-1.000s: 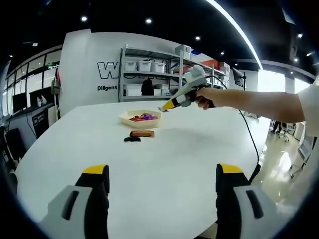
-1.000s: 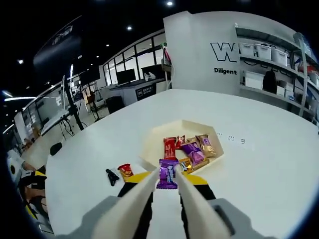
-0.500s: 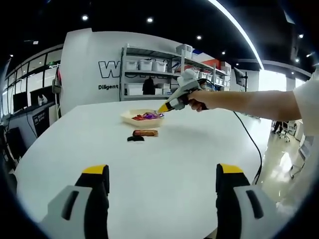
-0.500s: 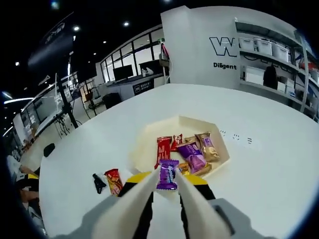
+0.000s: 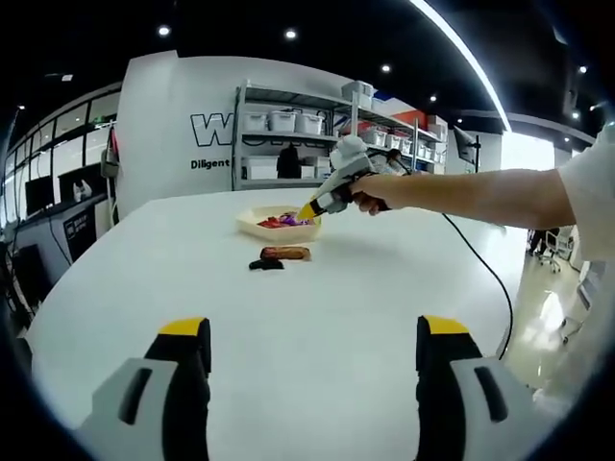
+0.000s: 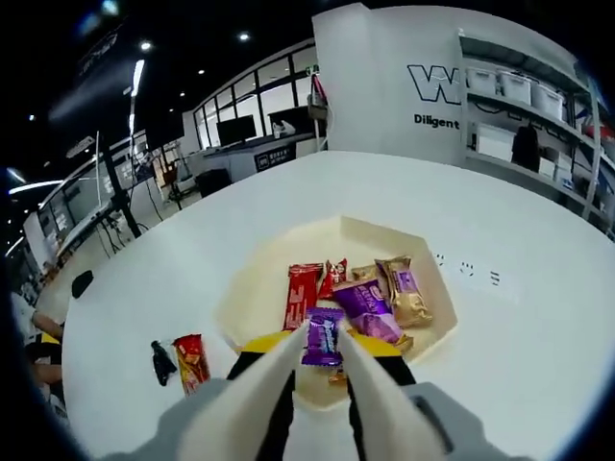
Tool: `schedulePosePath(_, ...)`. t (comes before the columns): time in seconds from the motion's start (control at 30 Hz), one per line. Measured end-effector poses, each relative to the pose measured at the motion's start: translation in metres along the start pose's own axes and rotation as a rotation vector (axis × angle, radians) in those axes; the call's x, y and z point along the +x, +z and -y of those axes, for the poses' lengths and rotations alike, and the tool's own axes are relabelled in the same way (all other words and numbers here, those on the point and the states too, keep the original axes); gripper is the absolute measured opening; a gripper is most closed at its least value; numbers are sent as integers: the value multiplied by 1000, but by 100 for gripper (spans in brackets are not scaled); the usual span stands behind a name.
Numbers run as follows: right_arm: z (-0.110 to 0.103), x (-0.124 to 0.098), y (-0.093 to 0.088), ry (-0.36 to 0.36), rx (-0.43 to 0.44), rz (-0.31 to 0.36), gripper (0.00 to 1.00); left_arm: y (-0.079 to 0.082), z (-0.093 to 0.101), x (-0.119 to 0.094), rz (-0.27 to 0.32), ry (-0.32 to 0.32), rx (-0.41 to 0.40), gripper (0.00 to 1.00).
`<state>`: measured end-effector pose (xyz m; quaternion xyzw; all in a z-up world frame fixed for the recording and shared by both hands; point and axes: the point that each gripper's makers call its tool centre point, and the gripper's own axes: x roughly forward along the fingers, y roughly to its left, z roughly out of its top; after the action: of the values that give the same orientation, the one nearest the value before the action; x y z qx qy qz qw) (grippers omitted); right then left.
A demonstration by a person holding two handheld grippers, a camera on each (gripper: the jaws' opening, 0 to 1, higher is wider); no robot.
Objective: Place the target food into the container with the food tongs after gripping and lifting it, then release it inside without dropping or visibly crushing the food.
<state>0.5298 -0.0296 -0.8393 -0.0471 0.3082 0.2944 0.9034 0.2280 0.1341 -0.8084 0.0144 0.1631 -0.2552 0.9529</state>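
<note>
Bench: large white round-edged top (image 5: 317,317), glossy and lit from above; seen close in the right gripper view (image 6: 538,355).
Room: open office hall with a dark ceiling, spot lights and one long light strip; white wall with large lettering (image 5: 216,130); metal shelving with white storage bins (image 5: 279,123) at 12 o'clock in the left gripper view; desks and monitors (image 6: 231,130) at 11 o'clock in the right gripper view.
Container: cream angular tray (image 6: 288,252) on the bench, holding red, gold and purple wrapped snacks; far off in the left gripper view (image 5: 252,227).
Target food: purple wrapped candy (image 6: 323,337), off the bench, above the near edge of the tray.
Right gripper: (image 6: 321,348) fingers clenched on the purple wrapped candy; in the left gripper view it is held in a hand (image 5: 370,194) over the tray.
Left gripper: (image 5: 315,336) fingers spread wide apart, nothing between them, above bare bench.
Loose items: red-orange snack bar (image 6: 191,362) and small black piece (image 6: 159,361) on the bench at 9 o'clock from the right gripper.
Cable: black cord (image 5: 485,288) draped over the bench edge.
</note>
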Motion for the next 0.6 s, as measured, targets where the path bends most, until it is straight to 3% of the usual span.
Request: schedulePosePath(0.6, 2, 21, 3, -8, -30, -8, 16, -7, -8, 3, -12, 6, -11, 87)
